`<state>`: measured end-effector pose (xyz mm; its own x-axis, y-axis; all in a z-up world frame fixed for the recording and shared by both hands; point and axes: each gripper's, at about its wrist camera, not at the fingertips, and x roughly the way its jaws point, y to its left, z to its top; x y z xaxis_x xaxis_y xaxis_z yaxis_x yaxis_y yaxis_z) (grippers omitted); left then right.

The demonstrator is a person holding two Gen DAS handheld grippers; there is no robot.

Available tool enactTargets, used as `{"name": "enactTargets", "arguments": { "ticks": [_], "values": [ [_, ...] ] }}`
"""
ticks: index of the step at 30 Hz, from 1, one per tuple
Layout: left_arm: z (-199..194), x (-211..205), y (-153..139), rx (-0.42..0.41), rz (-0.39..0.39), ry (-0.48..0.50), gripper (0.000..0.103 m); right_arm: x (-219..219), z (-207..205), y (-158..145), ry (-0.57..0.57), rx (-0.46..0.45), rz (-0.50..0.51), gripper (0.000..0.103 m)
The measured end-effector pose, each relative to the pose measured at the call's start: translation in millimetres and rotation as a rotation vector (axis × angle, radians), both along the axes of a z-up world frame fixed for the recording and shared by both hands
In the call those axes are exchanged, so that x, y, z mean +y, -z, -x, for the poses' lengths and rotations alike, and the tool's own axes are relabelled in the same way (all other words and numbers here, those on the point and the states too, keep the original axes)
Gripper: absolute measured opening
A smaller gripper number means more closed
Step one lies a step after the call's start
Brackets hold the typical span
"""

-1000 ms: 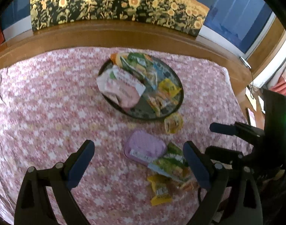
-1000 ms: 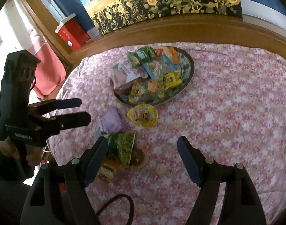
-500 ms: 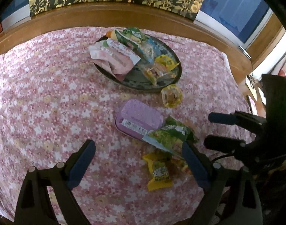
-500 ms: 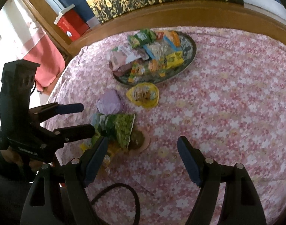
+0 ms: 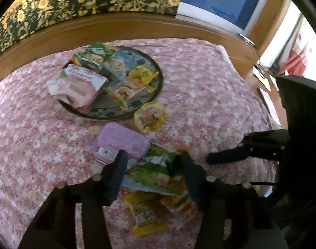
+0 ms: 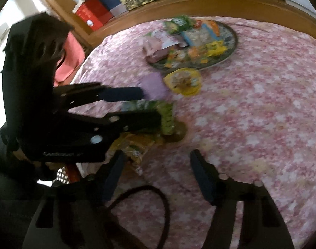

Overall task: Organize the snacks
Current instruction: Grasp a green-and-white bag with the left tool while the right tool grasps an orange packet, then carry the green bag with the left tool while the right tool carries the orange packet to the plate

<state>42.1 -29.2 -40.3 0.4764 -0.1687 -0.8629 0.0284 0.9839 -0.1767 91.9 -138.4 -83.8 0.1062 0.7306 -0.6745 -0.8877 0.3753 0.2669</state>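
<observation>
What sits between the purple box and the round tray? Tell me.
Only bare flowered cloth separates the purple box from the round tray, seen in the left wrist view.

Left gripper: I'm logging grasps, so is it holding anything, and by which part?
Not yet firmly: the left gripper is closing around the green snack bag, across its upper end.

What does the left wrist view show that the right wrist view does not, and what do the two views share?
Only the left wrist view shows the barcode label on the purple box and the yellow packet in full. Only the right wrist view shows the red box beyond the table and a black cable. Both show the tray of snacks, the round yellow pack and the left gripper closing around the green packet.
</observation>
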Motion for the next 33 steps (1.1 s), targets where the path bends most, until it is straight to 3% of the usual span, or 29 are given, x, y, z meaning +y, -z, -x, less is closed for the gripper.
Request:
{"name": "enactTargets", "arguments": {
  "ticks": [1,5,6,8,9,12,26,33],
  "values": [
    [0,0,0,0.002,-0.001,0.005,0.042,2,1,1,-0.009,0.001,0.001,0.061],
    [3,6,-2,0.012,0.04,-0.004,0.032,14,8,3,-0.046,-0.01,0.006,0.06],
    [5,9,-3,0.008,0.053,-0.023,0.019,16,9,3,-0.052,-0.013,0.008,0.06],
    [11,13,-7,-0.003,0.072,-0.048,0.018,23,11,4,-0.062,-0.022,0.008,0.057],
    [13,14,-8,-0.009,0.083,-0.055,0.018,24,11,6,-0.061,-0.019,0.009,0.046],
    [18,15,-12,-0.022,0.09,-0.061,0.017,23,6,6,-0.055,0.006,-0.012,0.033],
    [16,25,-42,-0.093,0.087,-0.083,0.017,-24,-11,-19,0.053,-0.001,-0.119,0.03],
    [10,30,-51,-0.112,0.071,-0.083,0.017,-28,-14,-34,0.078,-0.017,-0.154,0.03]
  ]
}}
